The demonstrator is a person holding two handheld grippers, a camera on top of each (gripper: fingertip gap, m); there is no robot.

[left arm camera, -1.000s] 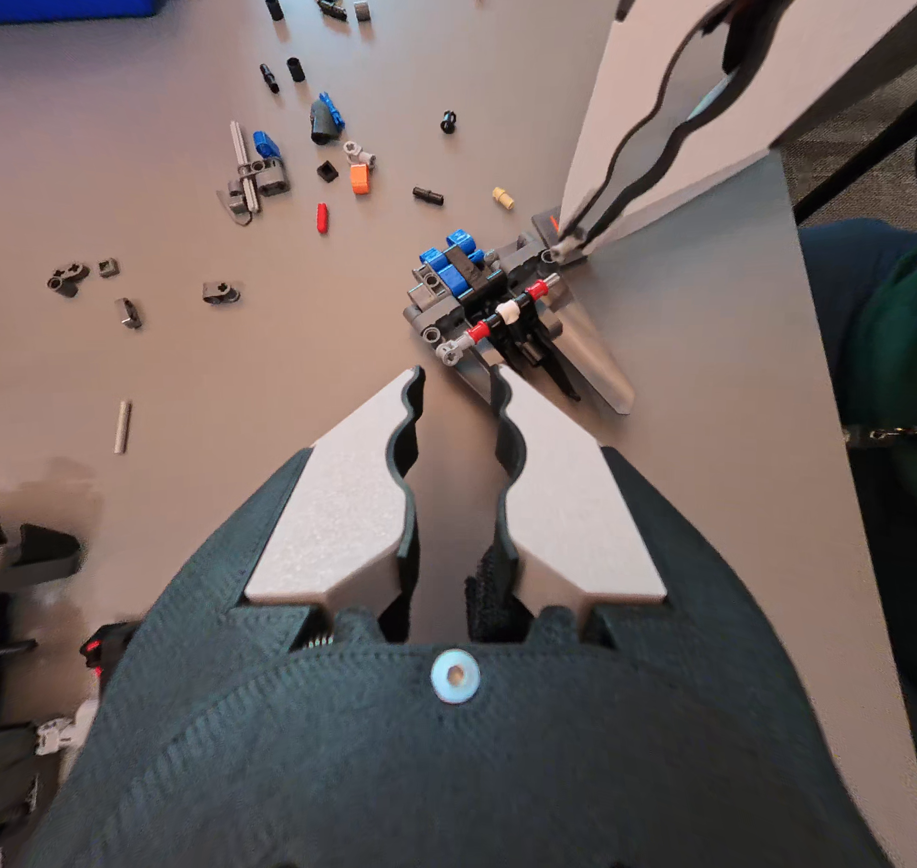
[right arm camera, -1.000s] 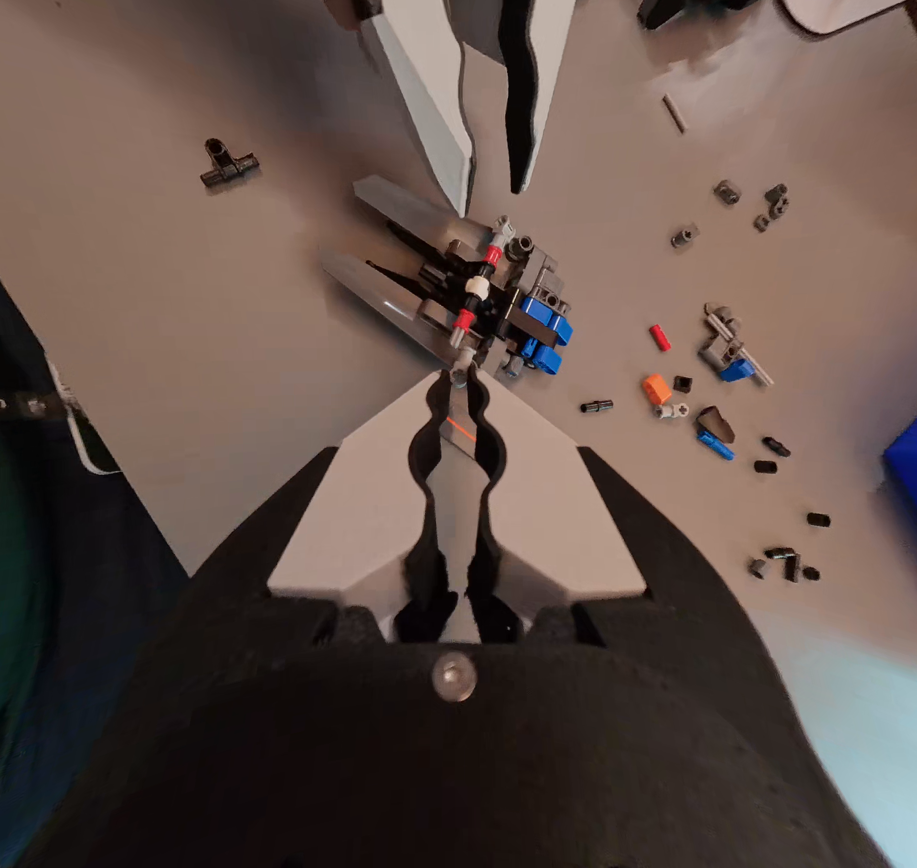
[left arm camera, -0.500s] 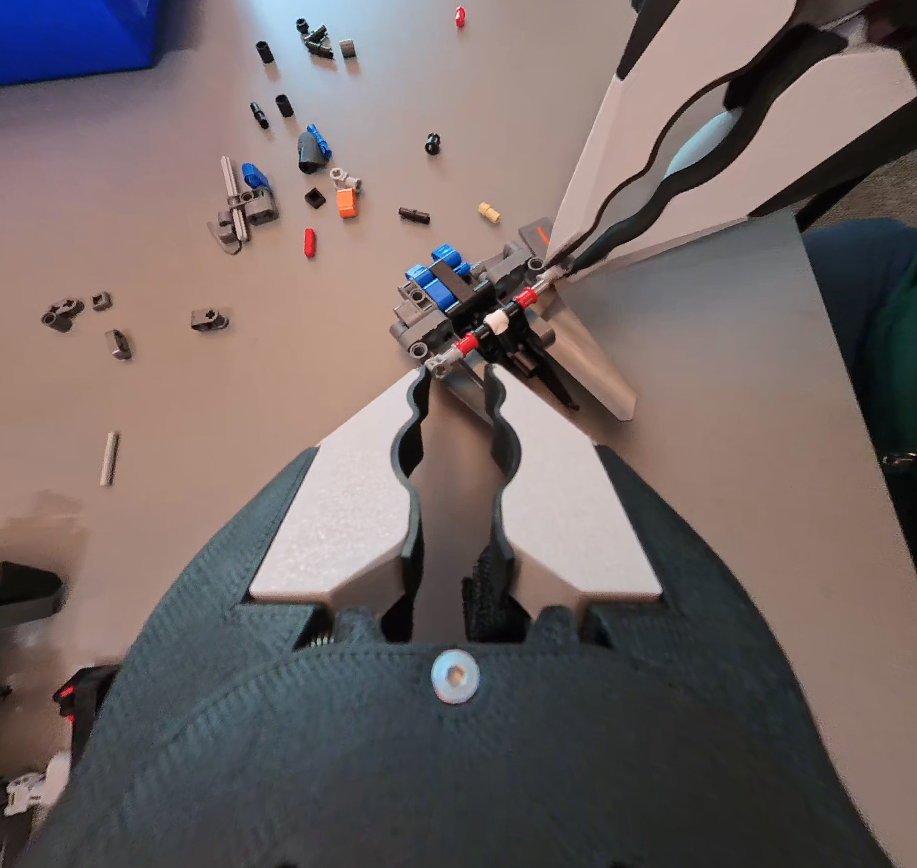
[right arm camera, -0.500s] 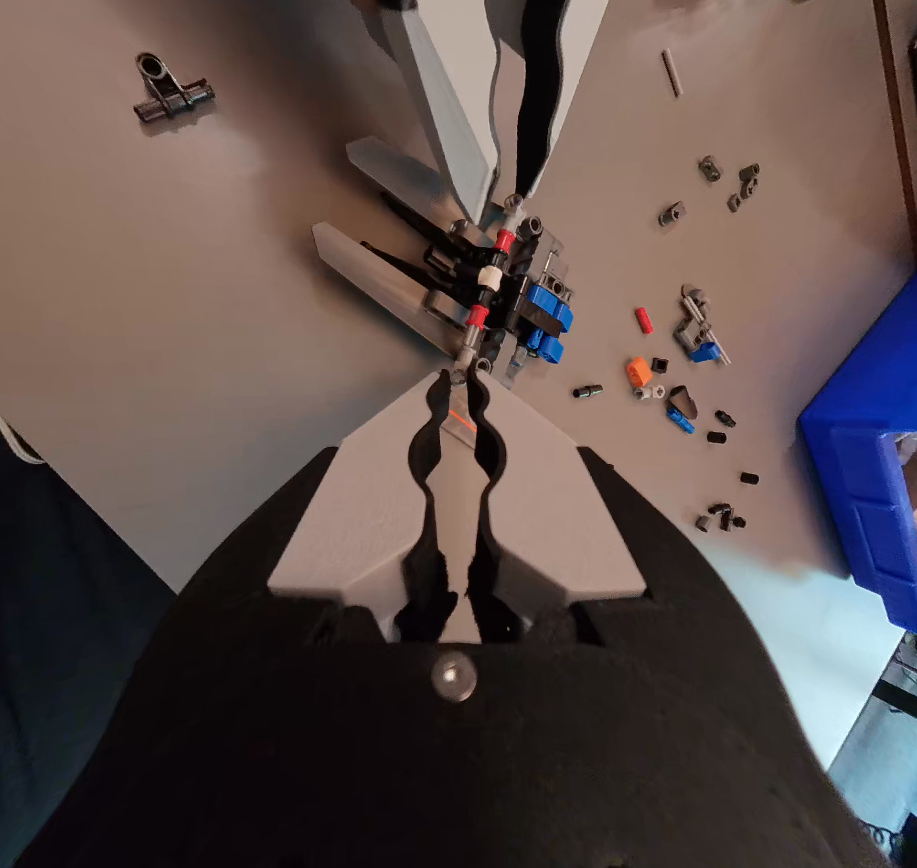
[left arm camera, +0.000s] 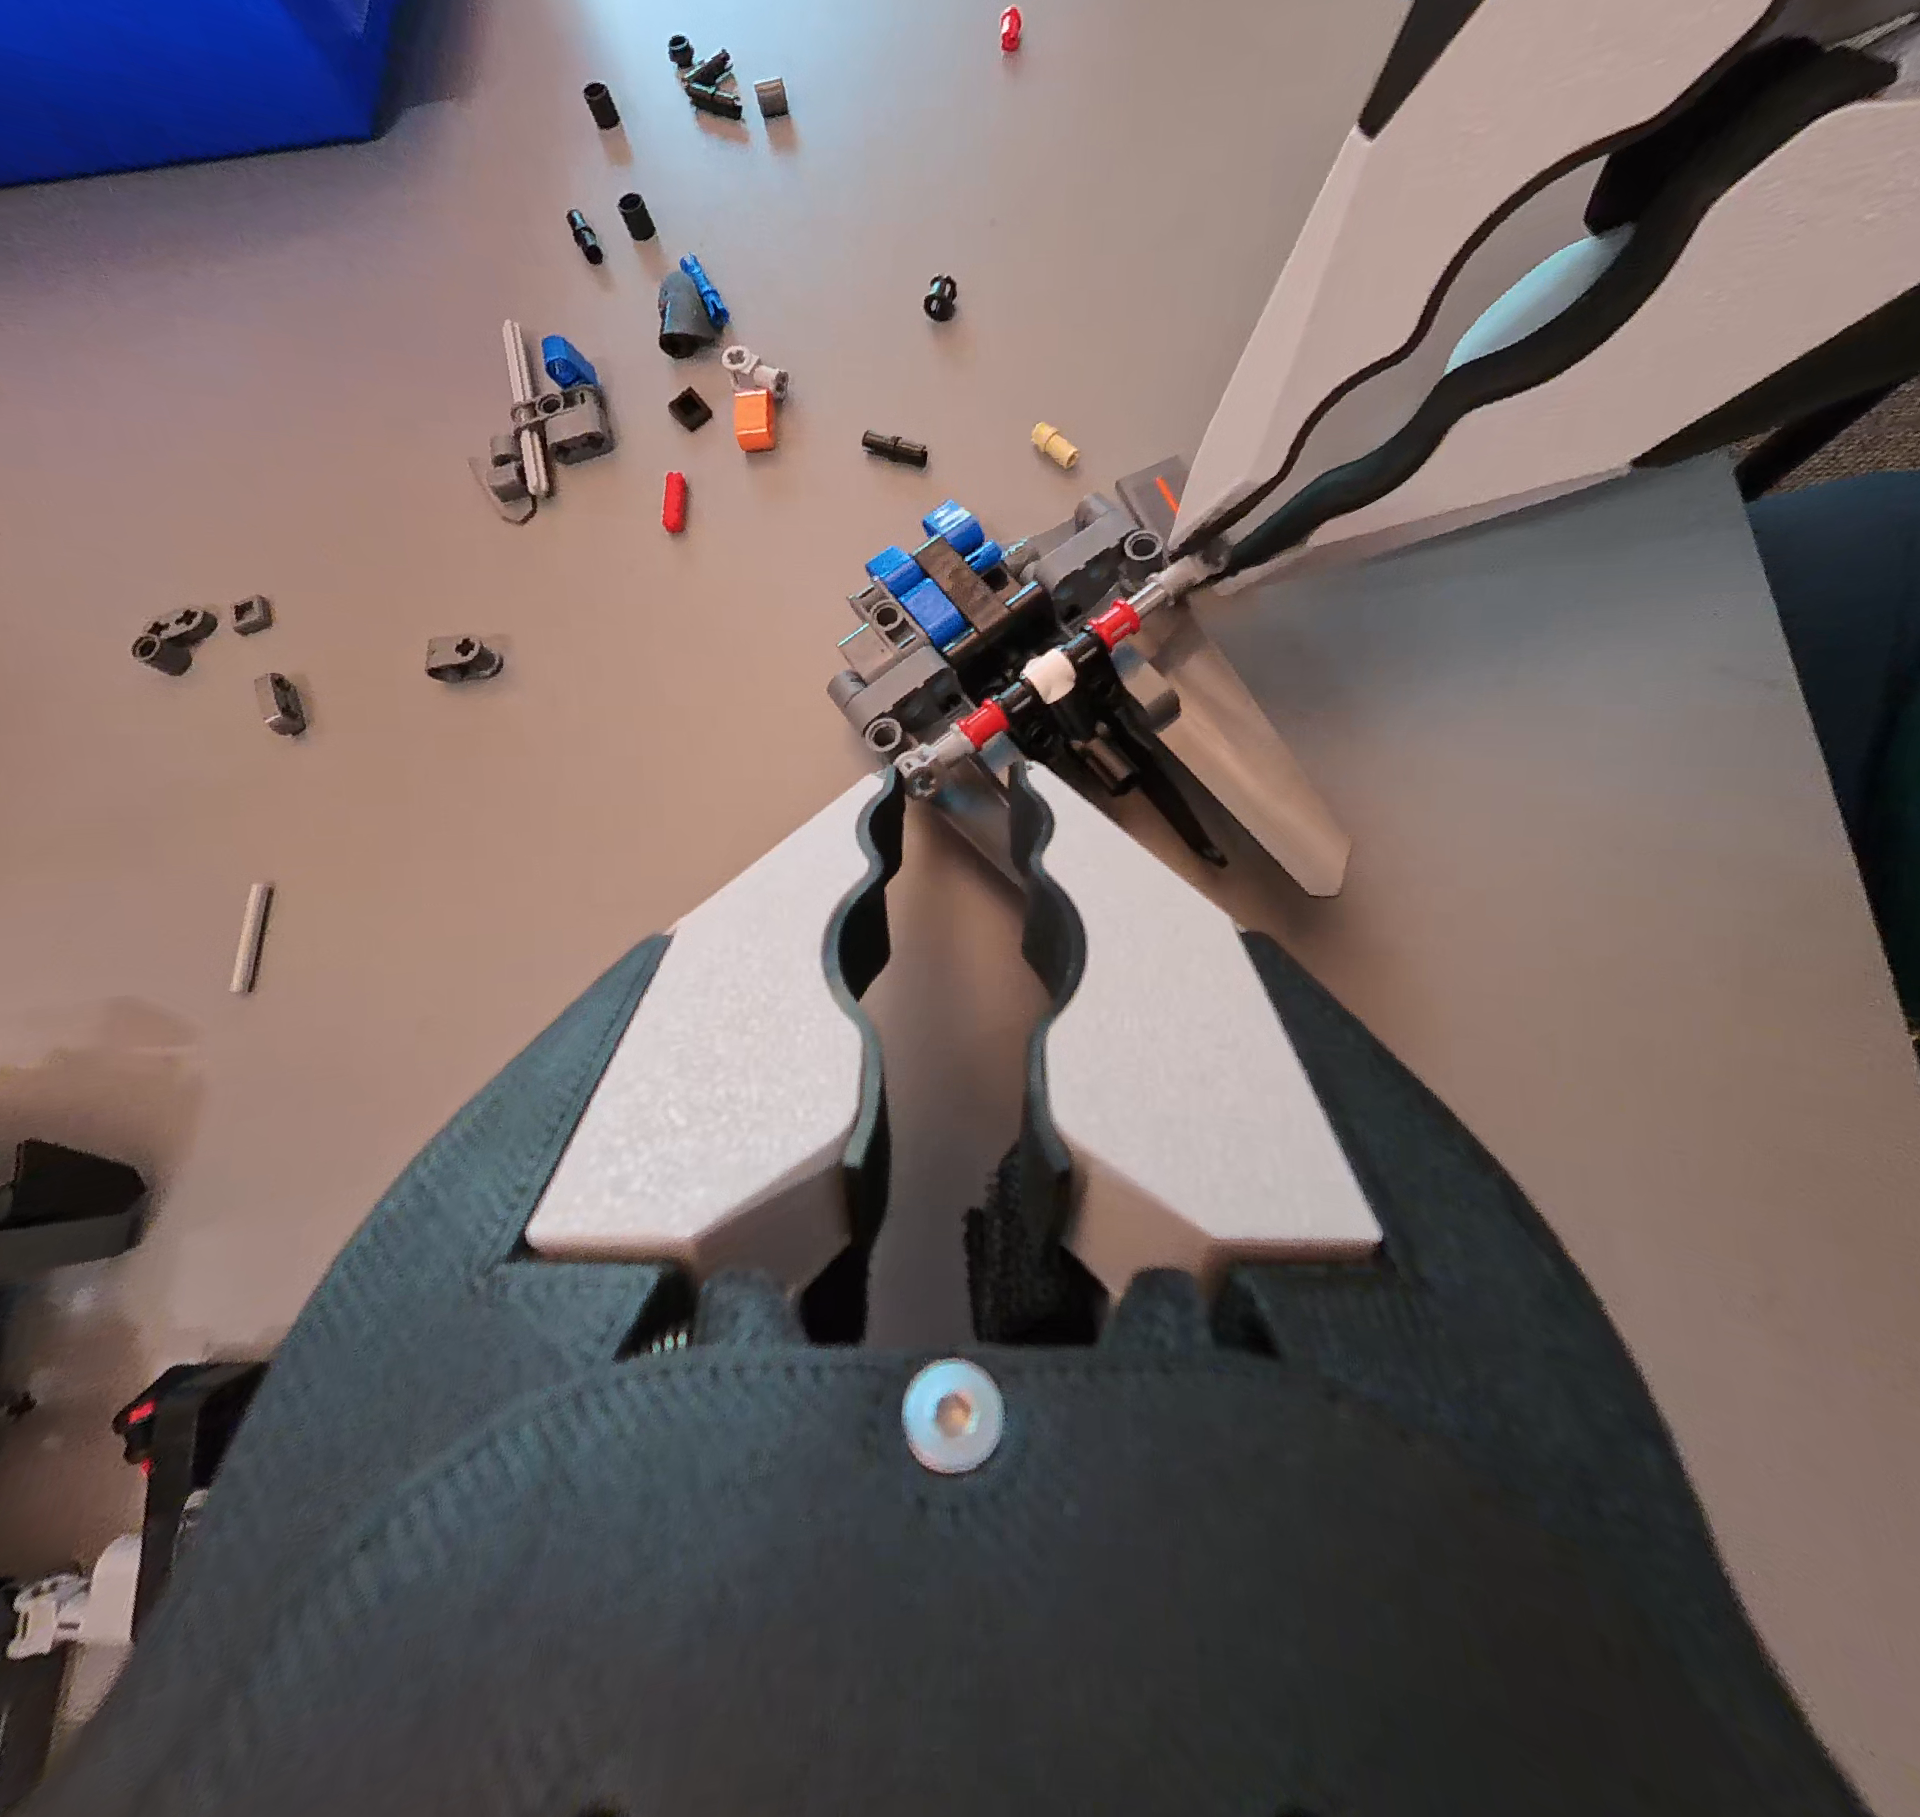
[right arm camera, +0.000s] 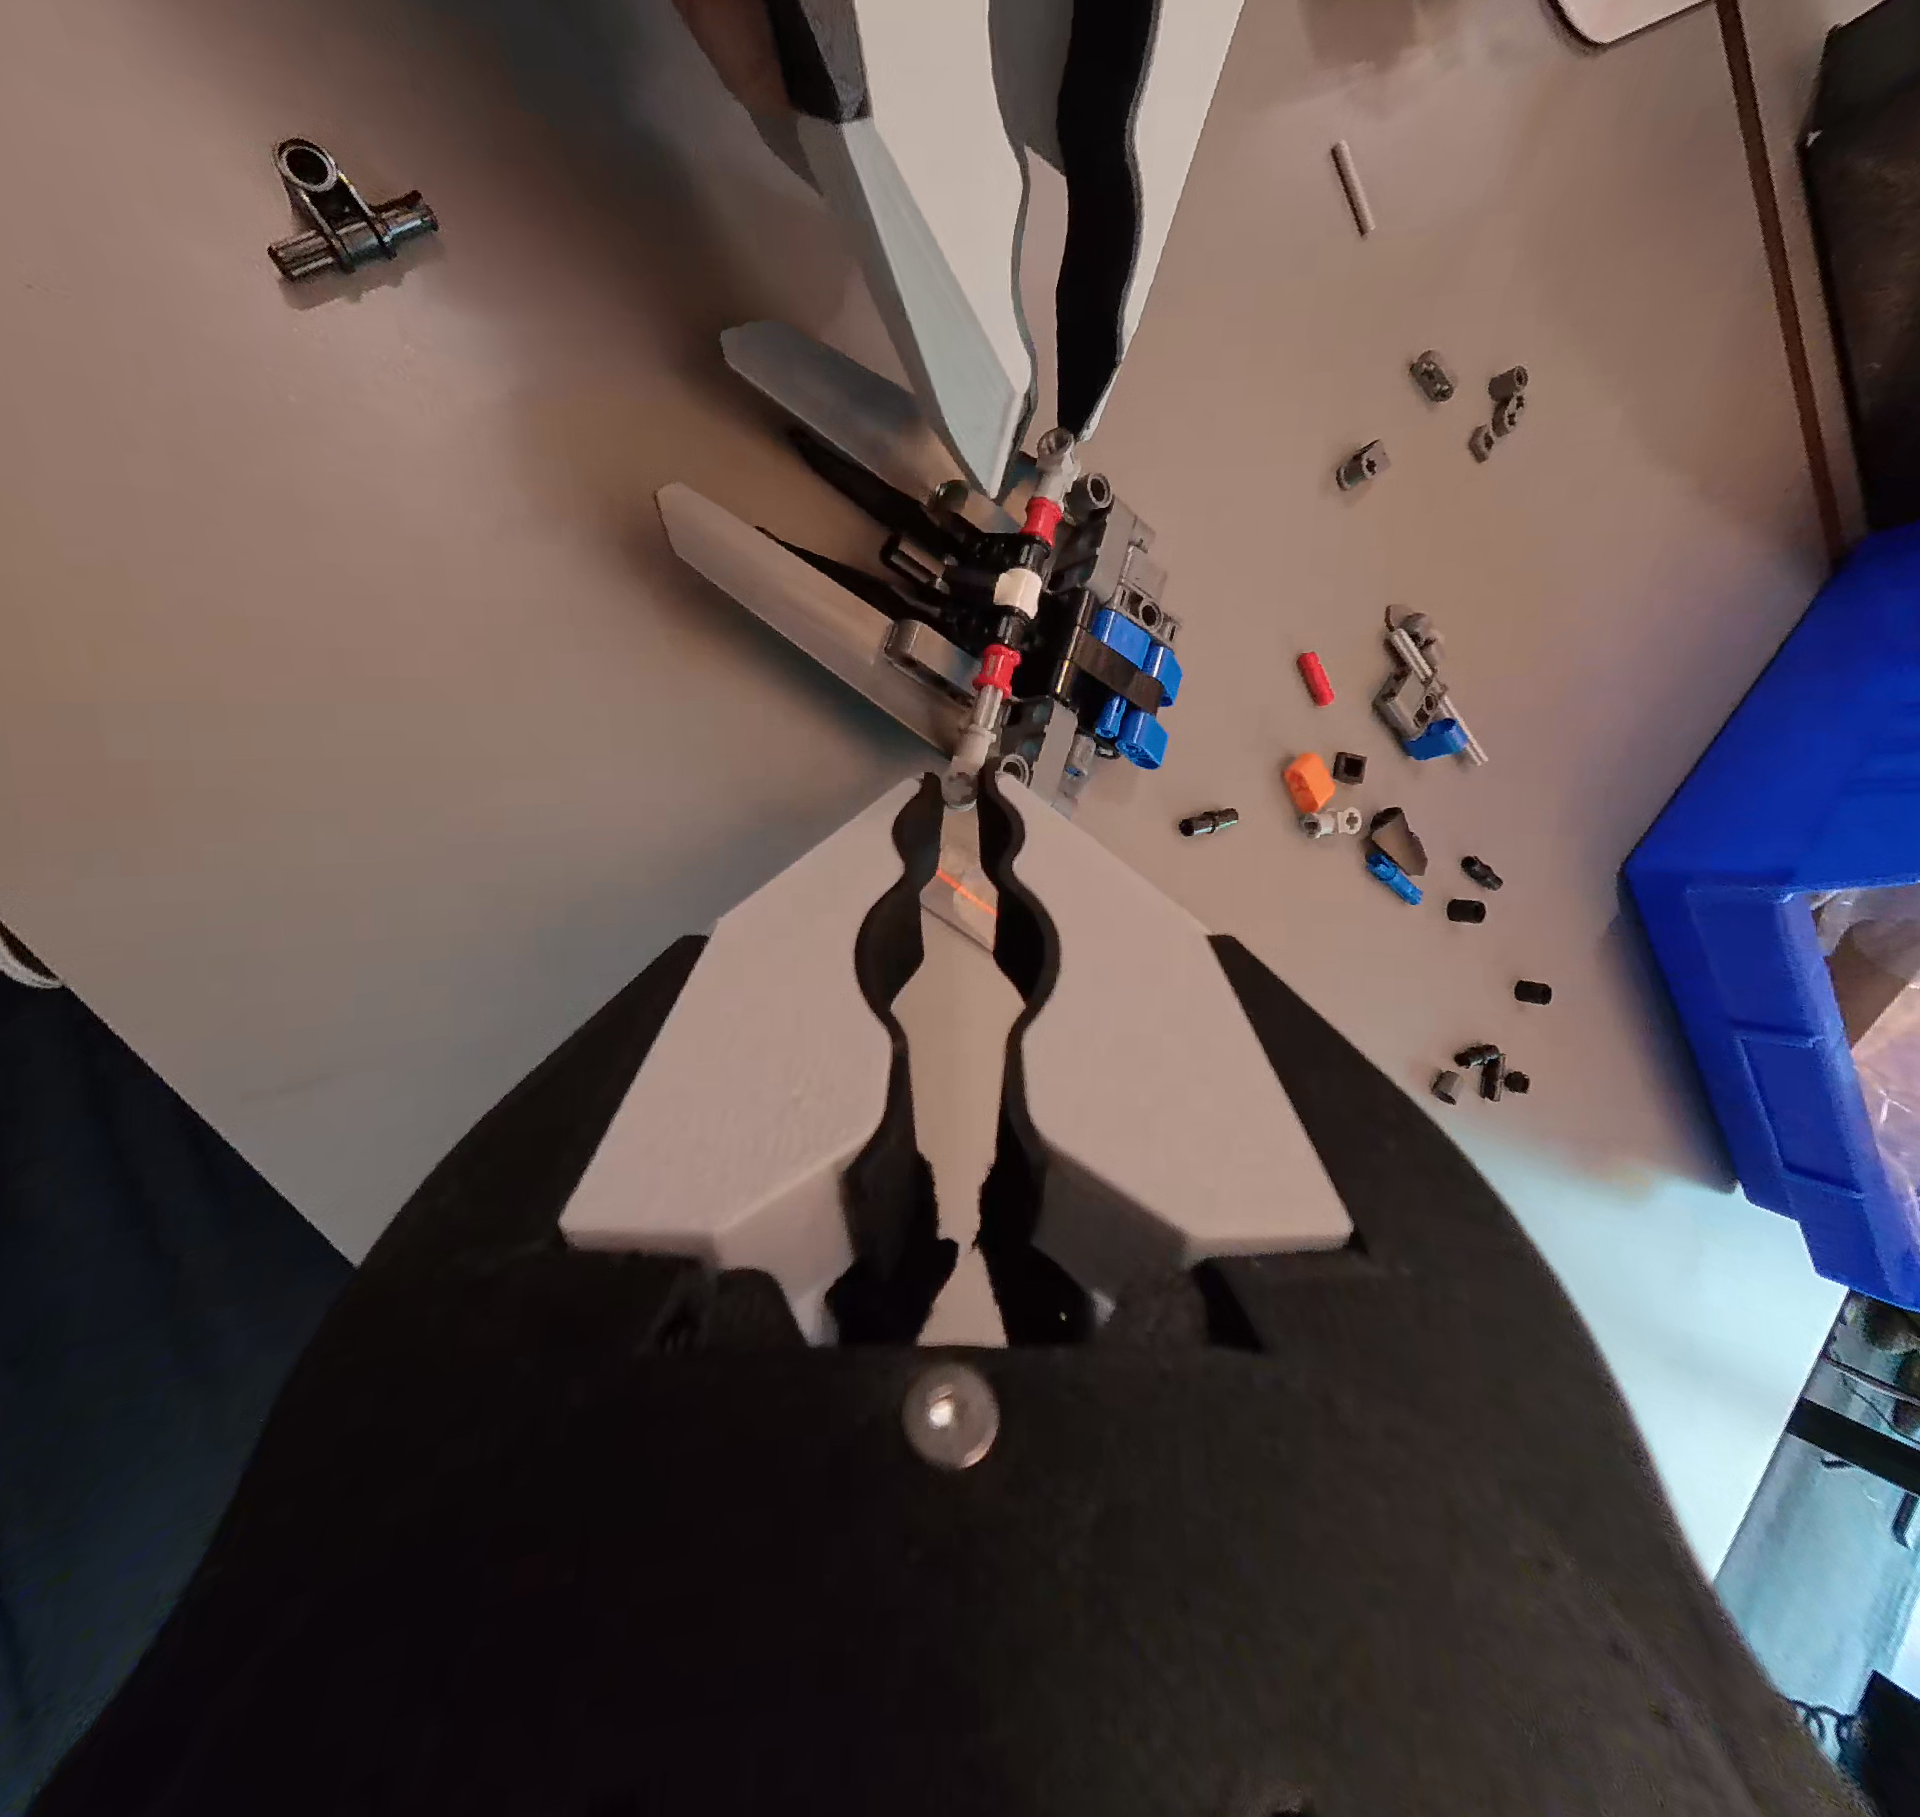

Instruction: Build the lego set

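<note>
The lego model (left arm camera: 966, 624) is a grey, black and blue block with two long grey wing panels and a cross axle (left arm camera: 1044, 671) carrying red and white bushes. It also shows in the right wrist view (right arm camera: 1049, 624). My right gripper (right arm camera: 961, 782) is shut on one end of that axle; in the left wrist view it (left arm camera: 1195, 562) comes in from the upper right. My left gripper (left arm camera: 956, 791) is partly open, its tips beside the axle's other end and over a wing panel. It reaches in from the top of the right wrist view (right arm camera: 1060, 411).
Several small loose pieces lie on the grey table left of the model, among them an orange piece (left arm camera: 755, 420) and a grey axle (left arm camera: 249, 936). A blue bin (right arm camera: 1787, 884) stands at the far side. A black connector (right arm camera: 343, 214) lies apart. The table edge is near a person's dark clothing (left arm camera: 1849, 676). Spacing between my two grippers at the tips: around 6 cm. The black connector (right arm camera: 343, 214) is about 10 cm from my left fingertips.
My left gripper has moved forward to the model's axle end and its jaws have narrowed. My right gripper has kept its hold; the blue bin has come into its view.
</note>
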